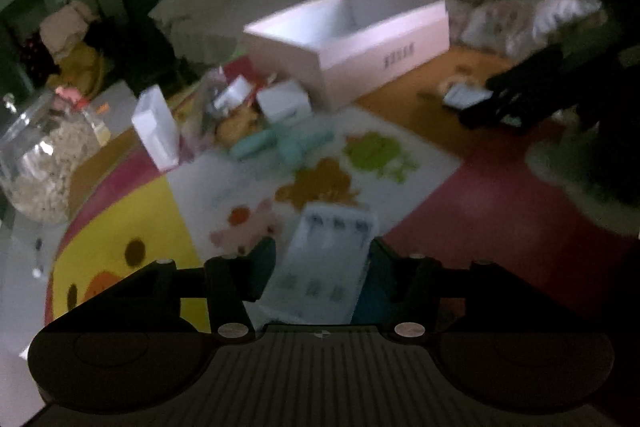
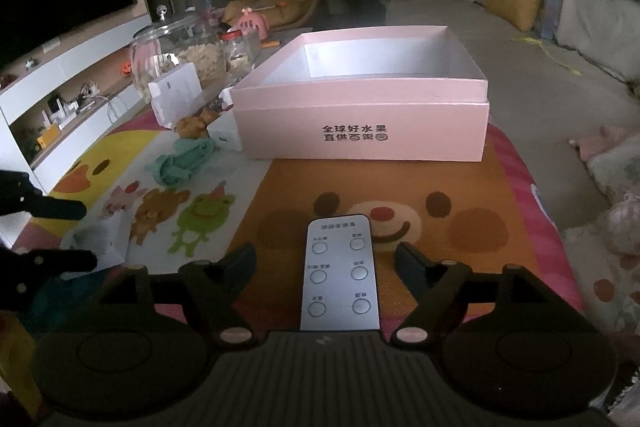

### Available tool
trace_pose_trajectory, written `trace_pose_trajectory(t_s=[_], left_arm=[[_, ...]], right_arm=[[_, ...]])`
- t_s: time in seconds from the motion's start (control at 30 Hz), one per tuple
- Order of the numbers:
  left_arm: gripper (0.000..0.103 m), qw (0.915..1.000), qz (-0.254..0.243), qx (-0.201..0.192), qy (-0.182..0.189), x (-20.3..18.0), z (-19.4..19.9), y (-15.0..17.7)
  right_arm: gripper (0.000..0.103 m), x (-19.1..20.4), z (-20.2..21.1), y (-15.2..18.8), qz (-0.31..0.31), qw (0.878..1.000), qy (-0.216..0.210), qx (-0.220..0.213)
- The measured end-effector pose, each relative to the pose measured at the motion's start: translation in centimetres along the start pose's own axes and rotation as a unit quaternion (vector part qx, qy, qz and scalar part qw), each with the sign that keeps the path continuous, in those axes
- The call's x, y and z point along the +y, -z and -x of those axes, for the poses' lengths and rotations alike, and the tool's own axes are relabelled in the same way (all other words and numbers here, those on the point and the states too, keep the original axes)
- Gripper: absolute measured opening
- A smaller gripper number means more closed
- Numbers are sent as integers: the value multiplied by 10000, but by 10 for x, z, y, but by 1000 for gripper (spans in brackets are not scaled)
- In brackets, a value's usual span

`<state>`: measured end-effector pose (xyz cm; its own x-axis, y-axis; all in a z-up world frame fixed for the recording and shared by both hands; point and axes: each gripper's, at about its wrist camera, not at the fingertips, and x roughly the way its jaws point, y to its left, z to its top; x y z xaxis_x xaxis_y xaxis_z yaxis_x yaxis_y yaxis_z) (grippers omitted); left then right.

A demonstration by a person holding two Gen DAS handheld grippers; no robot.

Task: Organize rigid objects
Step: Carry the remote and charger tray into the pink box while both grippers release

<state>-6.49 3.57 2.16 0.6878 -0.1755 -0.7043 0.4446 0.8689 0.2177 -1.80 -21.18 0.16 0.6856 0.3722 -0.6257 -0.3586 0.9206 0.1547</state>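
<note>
A remote control [image 2: 340,277] lies on the play mat [image 2: 472,259] between the right gripper's fingers [image 2: 412,267], with an open box [image 2: 360,107] ahead of them. A clear blister pack [image 1: 328,263] lies between the left fingers [image 1: 262,267]; ahead-left of those stands a glass jar [image 1: 44,155].

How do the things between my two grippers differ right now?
The remote between the right gripper fingers is opaque white with six round buttons; the packet between the left gripper fingers is clear and blurred. The remote lies straight, the packet skewed. Both lie flat on the mat, jaws open.
</note>
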Motion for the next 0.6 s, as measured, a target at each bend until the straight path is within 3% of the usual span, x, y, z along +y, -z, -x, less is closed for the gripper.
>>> trace_pose_trajectory(t_s=[0.1,0.27,0.3,0.37,0.43,0.6], left_arm=[[61,9999,51,-112,36,3,-5,3],[61,9950,915,-127,381,22,-18,3],[61,9928,1094,-119,474,26,-18,3],[60,9921,1111,-169,557,28,-17,6],[60,9927,1053,-283,507,24,-15,11],[53,9961,770,-374,213,8,-10,9]], right_arm=[[81,1,-1,0,50,10000,-2,23],[82,4,-2,0,143,9999,51,13],[79,5,-2,1,176,9998,82,2],[64,10,-1,3,332,9994,115,-14],[44,16,0,4,530,9985,148,-18],[39,18,3,3,602,9982,52,9]])
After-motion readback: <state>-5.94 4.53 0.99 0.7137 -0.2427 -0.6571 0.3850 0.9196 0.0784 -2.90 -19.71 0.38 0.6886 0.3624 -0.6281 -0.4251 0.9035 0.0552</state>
